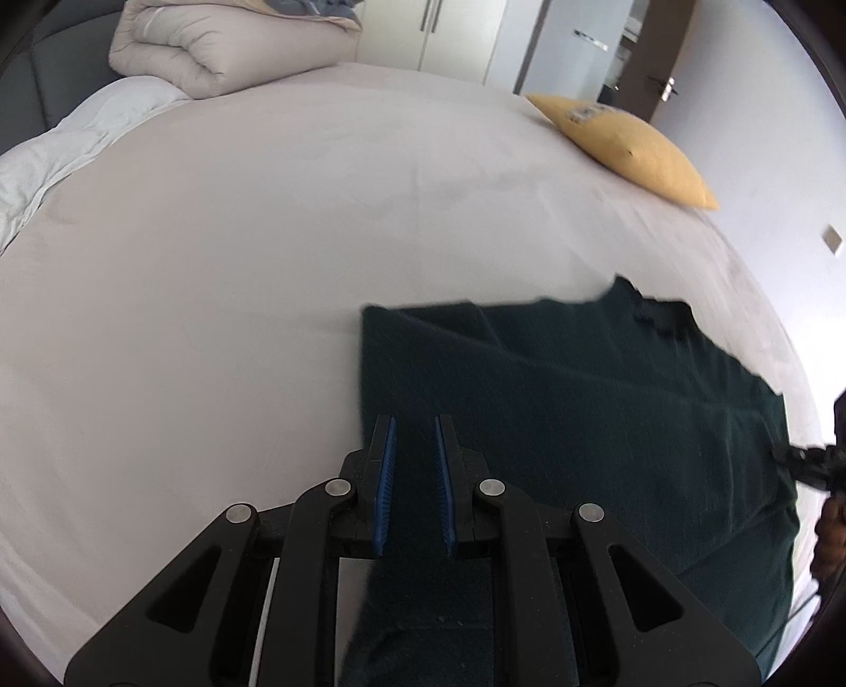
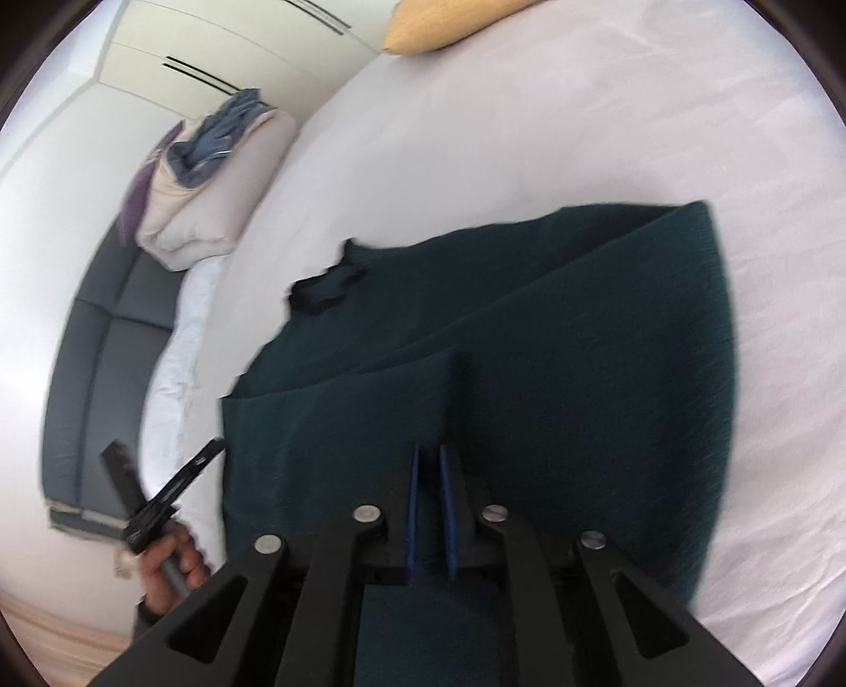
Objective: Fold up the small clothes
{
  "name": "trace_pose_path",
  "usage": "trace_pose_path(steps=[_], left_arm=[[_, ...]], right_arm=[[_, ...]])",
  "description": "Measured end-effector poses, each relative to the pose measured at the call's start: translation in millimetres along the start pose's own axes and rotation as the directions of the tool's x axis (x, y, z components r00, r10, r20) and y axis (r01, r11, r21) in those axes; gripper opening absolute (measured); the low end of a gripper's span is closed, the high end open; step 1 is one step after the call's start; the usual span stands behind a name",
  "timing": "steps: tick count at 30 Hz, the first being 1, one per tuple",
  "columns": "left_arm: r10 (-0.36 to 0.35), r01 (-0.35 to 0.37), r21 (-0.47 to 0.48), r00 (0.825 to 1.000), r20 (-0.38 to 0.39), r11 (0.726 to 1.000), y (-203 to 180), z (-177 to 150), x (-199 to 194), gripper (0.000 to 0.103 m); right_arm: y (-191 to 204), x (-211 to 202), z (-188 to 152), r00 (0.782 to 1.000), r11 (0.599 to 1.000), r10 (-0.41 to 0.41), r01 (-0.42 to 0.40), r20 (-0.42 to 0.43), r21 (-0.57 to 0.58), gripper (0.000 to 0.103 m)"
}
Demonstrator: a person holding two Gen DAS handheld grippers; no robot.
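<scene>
A dark green garment lies partly folded on the pale bed sheet. In the left wrist view my left gripper is shut on the garment's near left edge, and cloth shows between its blue pads and hangs under the linkage. In the right wrist view, where the picture is blurred, my right gripper stands open by a narrow gap over the garment. A raised fold runs up to its tips. The left gripper also appears there at the cloth's left corner, held by a hand.
A yellow cushion lies at the bed's far right. A folded beige duvet with blue clothing on top sits by the grey headboard. White wardrobe doors stand beyond the bed. A crumpled white cover lies at the left.
</scene>
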State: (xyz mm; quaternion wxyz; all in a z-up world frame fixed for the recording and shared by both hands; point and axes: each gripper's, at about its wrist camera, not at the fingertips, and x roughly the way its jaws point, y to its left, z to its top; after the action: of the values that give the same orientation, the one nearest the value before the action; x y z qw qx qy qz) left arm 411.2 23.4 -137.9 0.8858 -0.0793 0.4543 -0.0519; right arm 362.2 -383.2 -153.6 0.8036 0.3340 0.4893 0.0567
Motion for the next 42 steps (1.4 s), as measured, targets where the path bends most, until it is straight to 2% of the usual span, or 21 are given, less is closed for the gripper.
trace_pose_path(steps=[1,3,5,6,7,12,17,20,23,25,27,31,33,36,38,39,40,42], left_arm=[[-0.008,0.008,-0.019,1.000,0.005,1.000,4,3,-1,0.014],[-0.012,0.012,-0.030,1.000,0.010,0.999,7,6,-1,0.014],[-0.005,0.005,-0.013,1.000,-0.001,1.000,5,8,2,0.014],[-0.001,0.001,-0.004,1.000,-0.005,1.000,3,8,3,0.014],[-0.001,0.001,0.005,1.000,-0.005,1.000,1,9,5,0.014],[-0.009,0.010,0.017,0.999,-0.036,1.000,-4,20,25,0.014],[-0.043,0.043,0.003,0.996,-0.084,0.999,7,23,47,0.014],[-0.105,0.101,-0.053,0.992,-0.073,0.993,18,27,46,0.014],[-0.206,0.195,-0.148,0.976,-0.064,0.970,35,28,49,0.014],[-0.237,0.223,-0.184,0.970,-0.059,0.957,41,22,51,0.014],[-0.235,0.223,-0.171,0.970,-0.053,0.960,39,14,45,0.014],[-0.178,0.174,-0.071,0.983,-0.052,0.982,20,-17,19,0.014],[-0.135,0.135,-0.006,0.990,-0.043,0.991,10,-33,6,0.014],[-0.106,0.109,0.044,0.993,-0.059,0.993,4,-65,-19,0.014],[-0.112,0.115,0.036,0.991,-0.072,0.993,6,-83,-35,0.014],[-0.113,0.115,0.027,0.991,-0.079,0.993,9,-92,-43,0.014],[-0.109,0.110,0.013,0.991,-0.072,0.994,14,-103,-57,0.014],[-0.110,0.110,-0.009,0.992,-0.056,0.994,27,-124,-84,0.014]], right_arm=[[1,1,-1,1.000,1.000,0.011,-0.011,-0.006,0.008,0.049],[7,3,-5,1.000,1.000,0.022,-0.022,0.001,-0.002,0.051],[14,13,-8,1.000,0.999,-0.019,0.019,-0.017,-0.047,0.036],[15,15,-8,0.999,0.998,-0.036,0.035,-0.022,-0.055,0.015],[15,18,-8,0.998,0.997,-0.059,0.057,-0.030,-0.057,0.013],[10,11,-5,0.995,0.993,-0.097,0.097,0.000,-0.063,0.009],[-3,6,-2,0.996,0.996,-0.084,0.084,0.003,-0.031,0.008],[-9,7,-3,0.998,0.998,-0.065,0.065,0.004,-0.019,0.008],[-13,6,-4,0.999,0.999,-0.048,0.048,0.008,-0.010,0.008],[-16,6,-4,0.999,0.999,-0.039,0.039,0.008,-0.002,0.006],[-16,5,-4,0.999,0.999,-0.038,0.038,0.010,0.001,0.006],[-13,4,-7,0.998,0.998,-0.055,0.055,0.028,-0.002,0.007],[-13,2,-10,0.998,0.998,-0.056,0.055,0.037,0.009,0.010],[-11,-9,-18,0.997,0.998,-0.057,0.055,0.053,0.031,0.024],[-9,-23,-27,0.996,0.997,-0.069,0.066,0.063,0.034,0.037],[-7,-32,-32,0.995,0.997,-0.074,0.072,0.071,0.030,0.050],[-5,-43,-40,0.993,0.996,-0.085,0.083,0.086,0.025,0.058],[0,-68,-61,0.988,0.996,-0.093,0.094,0.125,0.001,0.060]])
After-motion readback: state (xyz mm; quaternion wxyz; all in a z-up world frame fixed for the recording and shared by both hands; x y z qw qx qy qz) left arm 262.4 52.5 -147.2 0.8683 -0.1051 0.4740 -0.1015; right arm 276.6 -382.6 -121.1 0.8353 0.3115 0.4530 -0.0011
